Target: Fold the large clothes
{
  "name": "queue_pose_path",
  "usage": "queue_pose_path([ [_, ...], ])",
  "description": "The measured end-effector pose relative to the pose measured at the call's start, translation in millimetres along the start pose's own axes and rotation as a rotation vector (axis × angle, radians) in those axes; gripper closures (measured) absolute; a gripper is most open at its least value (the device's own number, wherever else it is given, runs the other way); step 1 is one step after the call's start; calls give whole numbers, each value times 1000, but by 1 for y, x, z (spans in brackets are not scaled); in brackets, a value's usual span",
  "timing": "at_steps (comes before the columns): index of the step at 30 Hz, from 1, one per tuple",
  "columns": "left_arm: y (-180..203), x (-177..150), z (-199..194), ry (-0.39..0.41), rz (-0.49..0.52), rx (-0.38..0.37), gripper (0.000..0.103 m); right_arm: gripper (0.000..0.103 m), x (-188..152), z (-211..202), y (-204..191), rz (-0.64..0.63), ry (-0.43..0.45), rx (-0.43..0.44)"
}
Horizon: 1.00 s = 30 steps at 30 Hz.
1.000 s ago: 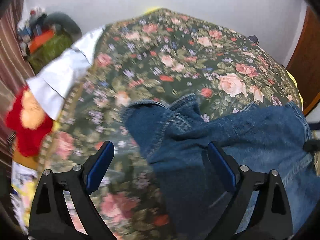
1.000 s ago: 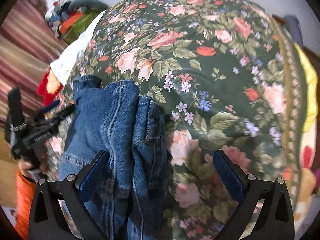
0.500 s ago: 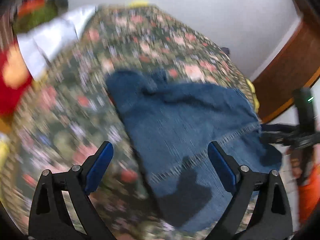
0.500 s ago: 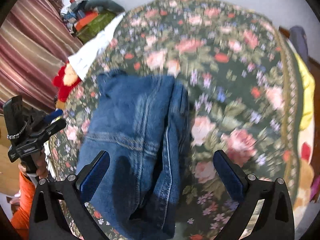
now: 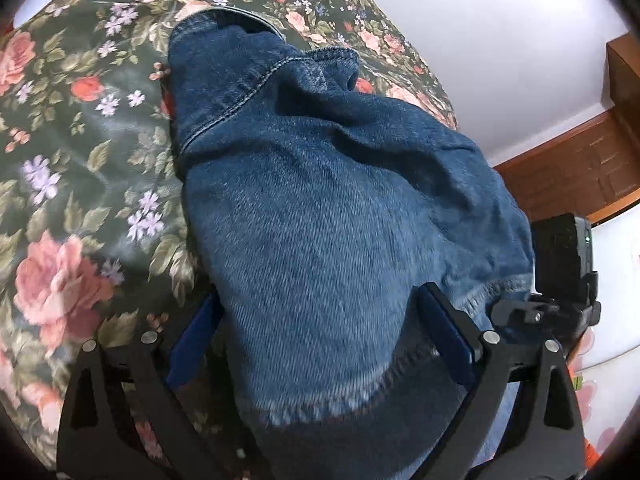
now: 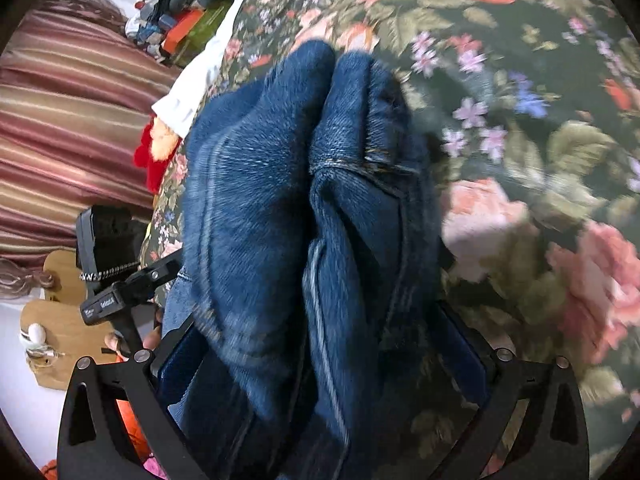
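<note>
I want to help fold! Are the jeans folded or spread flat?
Folded: the jeans lie doubled in thick layers on the bedspread.

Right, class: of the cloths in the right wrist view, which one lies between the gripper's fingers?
The blue denim jeans. The floral bedspread lies under them, and the white cloth and striped curtain sit farther off.

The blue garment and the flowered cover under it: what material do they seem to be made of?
The blue garment looks like denim: diagonal twill weave, a faded matte surface, double stitched seams, a frayed pale hem. The flowered cover looks like a soft printed fabric with roses on dark green; its slightly fuzzy, matte look suggests a plush blanket, but the fibre cannot be told. Both grippers, left and right, have their fingers spread around the denim.
</note>
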<state>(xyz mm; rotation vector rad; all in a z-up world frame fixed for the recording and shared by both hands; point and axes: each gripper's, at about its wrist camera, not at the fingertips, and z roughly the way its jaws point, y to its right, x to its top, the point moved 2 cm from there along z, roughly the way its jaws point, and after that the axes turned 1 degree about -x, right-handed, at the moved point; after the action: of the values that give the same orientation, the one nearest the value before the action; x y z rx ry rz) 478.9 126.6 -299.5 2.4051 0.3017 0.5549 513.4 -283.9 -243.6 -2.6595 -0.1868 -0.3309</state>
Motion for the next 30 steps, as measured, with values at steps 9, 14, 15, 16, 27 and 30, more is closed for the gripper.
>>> queue_pose_path([
  [9,12,2,-18,24,70,26,39,38,-6,1,-23,-39,55,13],
  [14,28,0,-50,55,127,43,53,49,-15,-14,-54,-99,91,-56],
  [15,31,0,-55,62,143,48,55,49,-17,-17,-59,-108,98,-67],
  [16,35,-1,-62,70,158,52,57,50,-19,-20,-69,-125,107,-85],
  [27,84,-14,-184,247,303,83,60,55,-45,-79,-151,-190,231,-58],
  [30,90,-15,-216,293,325,109,60,55,-54,-92,-177,-212,261,-34],
])
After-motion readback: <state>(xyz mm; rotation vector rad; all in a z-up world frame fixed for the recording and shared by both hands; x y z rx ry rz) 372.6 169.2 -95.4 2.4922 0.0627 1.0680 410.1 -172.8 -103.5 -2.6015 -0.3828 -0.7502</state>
